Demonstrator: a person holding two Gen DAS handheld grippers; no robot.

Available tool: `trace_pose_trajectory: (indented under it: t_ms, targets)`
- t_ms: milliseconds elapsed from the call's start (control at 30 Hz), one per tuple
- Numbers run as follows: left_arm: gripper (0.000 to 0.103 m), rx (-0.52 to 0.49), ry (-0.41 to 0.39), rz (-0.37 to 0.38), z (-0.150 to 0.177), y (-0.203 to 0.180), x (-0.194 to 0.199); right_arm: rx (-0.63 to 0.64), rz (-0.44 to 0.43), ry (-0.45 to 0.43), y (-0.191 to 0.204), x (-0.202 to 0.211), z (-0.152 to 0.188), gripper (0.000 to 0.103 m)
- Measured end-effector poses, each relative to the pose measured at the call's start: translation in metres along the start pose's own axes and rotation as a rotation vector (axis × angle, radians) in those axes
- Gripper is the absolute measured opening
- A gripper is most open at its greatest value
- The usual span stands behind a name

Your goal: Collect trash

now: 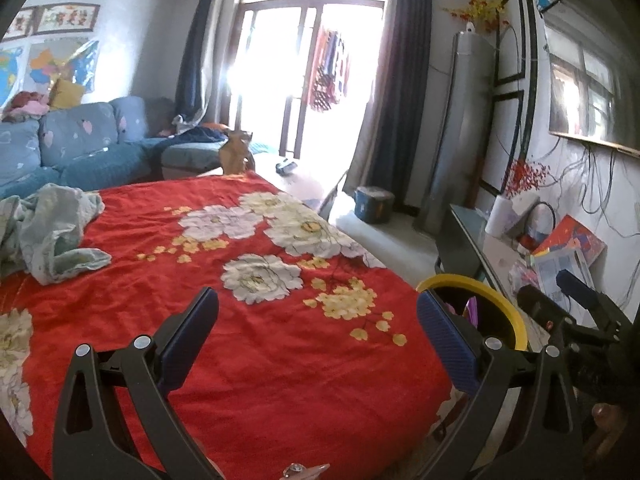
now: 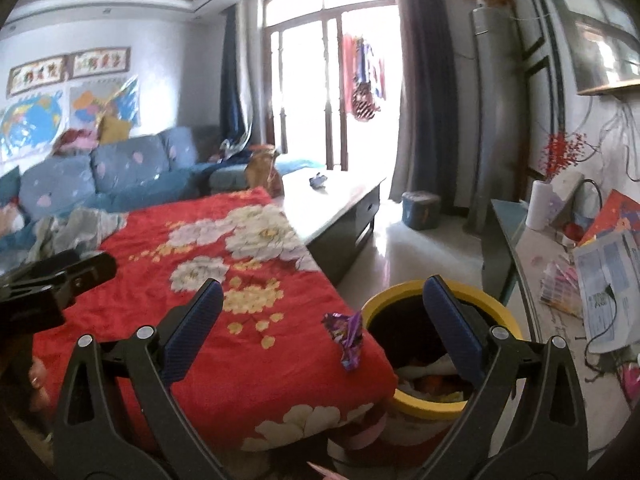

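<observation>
A red floral cloth (image 2: pixel 256 360) covers the table, and a yellow-rimmed trash bin (image 2: pixel 380 300) stands on the floor just beside the table's near right corner, already holding mixed refuse. The task's remaining visible piece of trash, a crumpled purple wrapper (image 2: pixel 347 336), lies at the right edge of the cloth near that corner, overhanging toward the bin; in the left wrist view only a sliver of it shows against the bin's dark interior, so its exact contact with the rim cannot be judged. The step in hand appears to be the approach to this wrapper. The right gripper (image 2: pixel 322 320) hovers above the corner with its jaws spread wide and nothing between them; the wrapper sits in the gap as seen from above, but neither of the blue pads (image 2: pixel 192 332) touches it. The left gripper (image 1: pixel 318 344) hangs over the middle of the cloth, its jaws likewise spread wide and empty, well apart from the wrapper. The next move probably calls for lowering the right gripper onto the wrapper, closing on its raised crumpled part without pinching the cloth beneath, then carrying it the short way over the bin rim and releasing. A rumpled pale green cloth (image 1: pixel 52 236) lies at the far left edge of the table.
</observation>
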State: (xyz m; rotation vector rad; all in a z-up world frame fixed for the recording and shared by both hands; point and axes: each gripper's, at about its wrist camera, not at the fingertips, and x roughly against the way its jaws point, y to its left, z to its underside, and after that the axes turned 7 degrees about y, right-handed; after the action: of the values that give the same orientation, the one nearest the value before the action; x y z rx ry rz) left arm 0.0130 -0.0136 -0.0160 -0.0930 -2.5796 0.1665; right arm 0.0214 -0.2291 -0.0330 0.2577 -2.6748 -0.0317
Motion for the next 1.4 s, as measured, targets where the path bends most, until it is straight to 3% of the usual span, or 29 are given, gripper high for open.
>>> trace_pose_trajectory:
  t_ms: [1400]
  targets:
    - [0.097, 0.003, -0.027, 0.000, 0.0016, -0.0014, 0.0060, -0.008, 0.010, -0.004, 0.0011, -0.0034, 0.0015, 0.092]
